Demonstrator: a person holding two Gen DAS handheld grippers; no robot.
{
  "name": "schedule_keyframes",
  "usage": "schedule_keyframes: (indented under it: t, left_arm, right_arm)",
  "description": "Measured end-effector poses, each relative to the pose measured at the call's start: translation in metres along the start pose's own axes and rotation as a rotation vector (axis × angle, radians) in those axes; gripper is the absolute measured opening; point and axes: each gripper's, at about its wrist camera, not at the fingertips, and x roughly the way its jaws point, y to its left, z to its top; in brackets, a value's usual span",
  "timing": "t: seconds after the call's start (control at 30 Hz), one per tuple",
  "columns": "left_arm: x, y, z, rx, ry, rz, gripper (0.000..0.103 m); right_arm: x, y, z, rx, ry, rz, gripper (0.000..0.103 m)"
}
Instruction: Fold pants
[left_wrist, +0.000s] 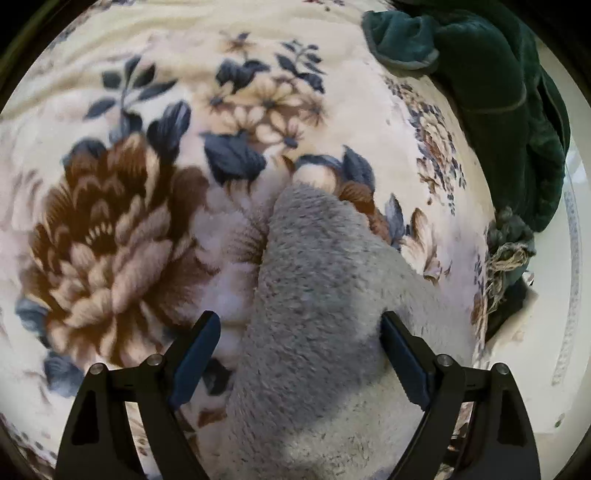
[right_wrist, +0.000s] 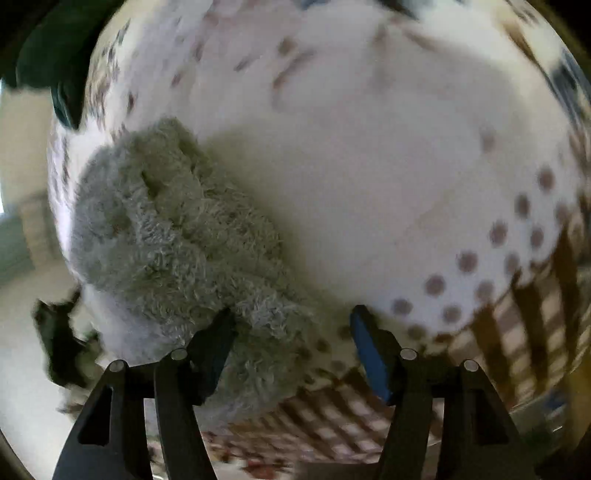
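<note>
The pants are grey and fluffy. In the left wrist view the grey pants (left_wrist: 317, 295) lie on the floral blanket (left_wrist: 110, 221), running from the middle down between my fingers. My left gripper (left_wrist: 299, 332) is open, its jaws on either side of the fabric. In the right wrist view the grey pants (right_wrist: 173, 236) lie bunched at the left on the blanket (right_wrist: 369, 166). My right gripper (right_wrist: 291, 328) is open, and the fabric's near end lies by the left finger (right_wrist: 214, 347).
A dark green garment (left_wrist: 498, 92) lies heaped at the blanket's upper right, with a frayed bundle (left_wrist: 506, 243) by the bed edge. Pale floor (right_wrist: 22, 369) shows left of the bed. A brown checked border (right_wrist: 498, 350) runs along the blanket's lower right.
</note>
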Motion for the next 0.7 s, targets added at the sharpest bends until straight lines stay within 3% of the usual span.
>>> schedule_keyframes:
  t: [0.1,0.17,0.2,0.3,0.33,0.4,0.47,0.57,0.7]
  left_arm:
    - [-0.005,-0.001,-0.001,0.005,-0.005,-0.006,0.088]
    - [-0.005,0.001,-0.003,0.005,-0.003,0.0,0.088]
    - [-0.004,0.002,-0.004,0.005,-0.002,0.002,0.088]
    - [-0.006,0.009,-0.007,-0.013,0.001,-0.006,0.088]
    - [-0.008,0.01,-0.008,-0.018,0.002,-0.009,0.088]
    - [-0.013,0.009,-0.011,-0.009,-0.007,0.002,0.088]
    - [-0.018,0.006,-0.013,-0.003,-0.013,0.007,0.088]
    - [-0.028,0.0,-0.02,0.008,-0.033,-0.004,0.087]
    - [-0.038,-0.014,-0.029,0.048,-0.059,0.005,0.087]
  right_arm:
    - [-0.033,0.011,-0.016,-0.041,-0.098,0.128,0.065]
    - [-0.034,0.016,-0.03,-0.094,-0.084,0.175,0.065]
    - [-0.026,0.017,-0.034,-0.117,-0.059,0.149,0.065]
    - [0.011,0.005,-0.039,-0.144,0.012,-0.172,0.065]
    - [0.018,-0.003,-0.038,-0.116,0.043,-0.186,0.065]
    - [0.01,-0.012,-0.035,-0.029,0.056,-0.078,0.065]
    - [-0.015,-0.004,-0.03,-0.008,-0.002,-0.015,0.065]
    - [-0.06,0.012,-0.016,-0.02,-0.153,0.075,0.066]
    - [-0.065,0.045,0.034,-0.082,-0.193,0.145,0.066]
